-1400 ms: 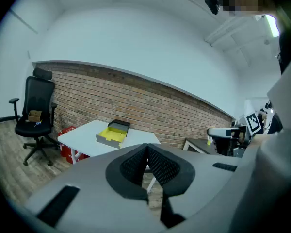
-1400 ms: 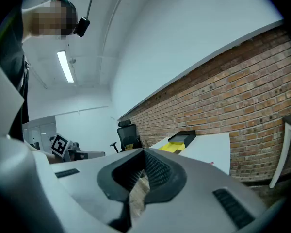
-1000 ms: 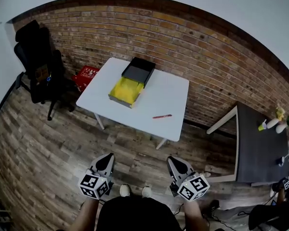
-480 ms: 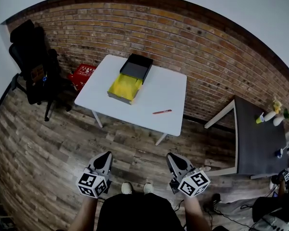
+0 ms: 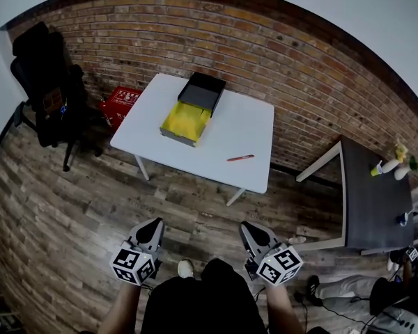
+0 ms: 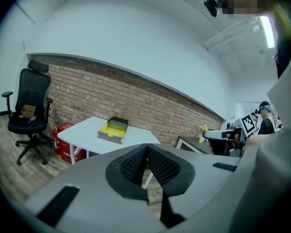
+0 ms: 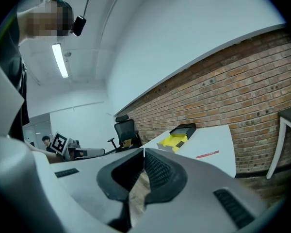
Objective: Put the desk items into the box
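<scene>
An open box (image 5: 191, 109) with a yellow inside and a black lid part lies on the white table (image 5: 216, 145) by the brick wall. To the right of the box, a red pen (image 5: 240, 158) lies on the table top. My left gripper (image 5: 155, 223) and right gripper (image 5: 245, 227) hang low over the wooden floor, well short of the table, both shut and empty. In the left gripper view the box (image 6: 112, 129) lies far beyond the closed left gripper (image 6: 146, 147). The right gripper view shows the box (image 7: 177, 139) and pen (image 7: 207, 154) beyond the closed right gripper (image 7: 144, 152).
A black office chair (image 5: 45, 82) stands at the left, with a red crate (image 5: 120, 104) beside the table's left end. A dark table (image 5: 376, 207) with small bottles (image 5: 391, 167) stands at the right. Another person (image 5: 404, 291) with marker cubes is at the lower right.
The person has stepped a little; one shoe is now hidden under the body. Both grippers stay low, shut and empty. The table, box and pen have not moved.
</scene>
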`<state>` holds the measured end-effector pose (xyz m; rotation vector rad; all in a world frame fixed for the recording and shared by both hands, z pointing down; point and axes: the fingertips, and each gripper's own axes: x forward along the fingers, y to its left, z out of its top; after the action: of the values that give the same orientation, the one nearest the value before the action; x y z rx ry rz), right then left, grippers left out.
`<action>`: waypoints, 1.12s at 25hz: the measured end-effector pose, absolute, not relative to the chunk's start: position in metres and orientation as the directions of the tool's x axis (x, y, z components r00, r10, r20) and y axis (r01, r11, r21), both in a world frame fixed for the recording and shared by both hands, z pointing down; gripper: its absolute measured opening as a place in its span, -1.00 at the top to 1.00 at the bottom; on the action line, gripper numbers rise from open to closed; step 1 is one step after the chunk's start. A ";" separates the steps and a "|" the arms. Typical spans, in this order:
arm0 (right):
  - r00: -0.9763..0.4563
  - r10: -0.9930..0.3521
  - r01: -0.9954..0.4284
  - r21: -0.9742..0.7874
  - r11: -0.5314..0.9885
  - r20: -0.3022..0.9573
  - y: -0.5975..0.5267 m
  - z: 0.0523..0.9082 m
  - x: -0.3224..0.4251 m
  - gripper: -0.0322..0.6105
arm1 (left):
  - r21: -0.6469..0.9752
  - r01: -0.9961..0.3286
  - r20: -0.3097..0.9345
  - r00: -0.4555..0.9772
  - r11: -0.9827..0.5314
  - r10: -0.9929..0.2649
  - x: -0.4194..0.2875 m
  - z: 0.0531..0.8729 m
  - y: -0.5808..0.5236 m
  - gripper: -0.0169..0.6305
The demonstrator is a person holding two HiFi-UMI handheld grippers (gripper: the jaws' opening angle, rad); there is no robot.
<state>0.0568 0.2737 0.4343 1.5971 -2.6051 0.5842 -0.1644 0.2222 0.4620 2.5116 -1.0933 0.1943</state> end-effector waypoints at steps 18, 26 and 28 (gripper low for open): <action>-0.458 -0.859 -0.871 -0.308 0.383 0.229 0.228 0.448 0.071 0.83 | 0.304 -0.707 0.297 0.707 -0.639 -0.641 -0.147 0.475 0.181 0.91; -0.468 -0.850 -0.866 -0.317 0.387 0.240 0.172 0.461 0.101 0.83 | 0.304 -0.716 0.291 0.698 -0.629 -0.654 -0.122 0.473 0.127 0.91; -0.476 -0.845 -0.863 -0.317 0.394 0.245 0.156 0.463 0.109 0.83 | 0.296 -0.720 0.297 0.694 -0.628 -0.656 -0.115 0.473 0.113 0.91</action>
<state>0.1087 0.1559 0.4631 1.5846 -2.5859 0.6303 -0.1145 0.1130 0.4727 2.5129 -1.0703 0.2257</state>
